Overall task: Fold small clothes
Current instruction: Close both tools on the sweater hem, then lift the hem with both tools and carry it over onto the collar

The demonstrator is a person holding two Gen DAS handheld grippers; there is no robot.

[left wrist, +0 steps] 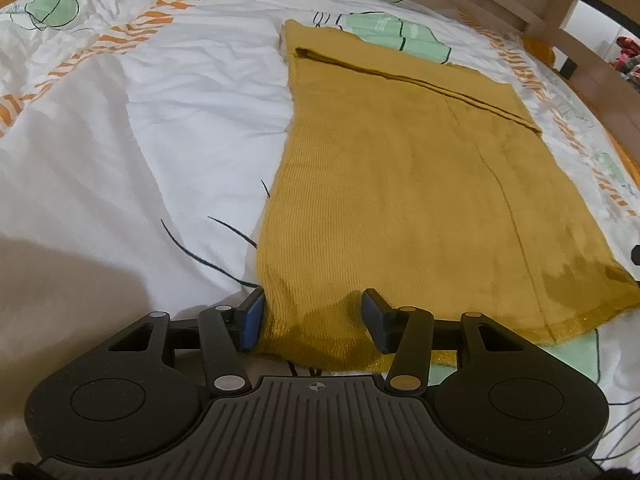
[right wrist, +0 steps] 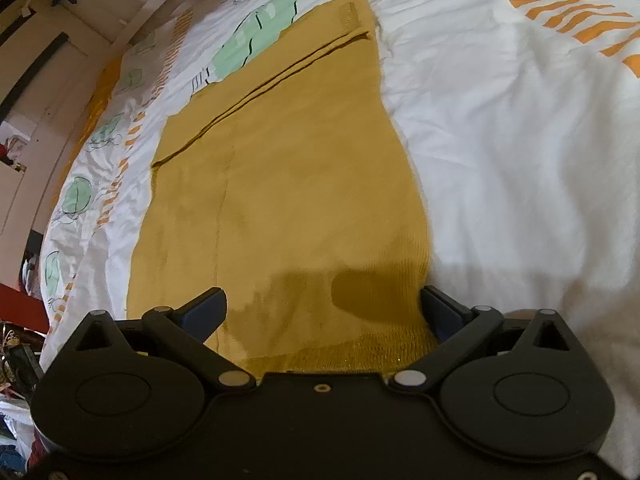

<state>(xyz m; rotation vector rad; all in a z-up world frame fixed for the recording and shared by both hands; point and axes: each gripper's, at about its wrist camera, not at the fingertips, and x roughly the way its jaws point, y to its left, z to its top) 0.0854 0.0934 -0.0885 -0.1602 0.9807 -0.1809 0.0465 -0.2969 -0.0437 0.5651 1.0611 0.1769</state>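
Note:
A mustard-yellow knit garment (left wrist: 400, 184) lies flat on the bed, with a folded band across its far end. It also shows in the right wrist view (right wrist: 288, 184). My left gripper (left wrist: 312, 320) is open, its fingers straddling the garment's near hem at its left corner. My right gripper (right wrist: 324, 312) is open, its fingers straddling the near hem at the garment's right corner. Neither gripper holds the cloth.
The bed is covered by a white duvet (left wrist: 140, 140) with green and orange prints. A wooden bed frame (left wrist: 560, 12) runs along the far right. Cluttered room items and a door (right wrist: 24, 112) lie off the bed's left side in the right wrist view.

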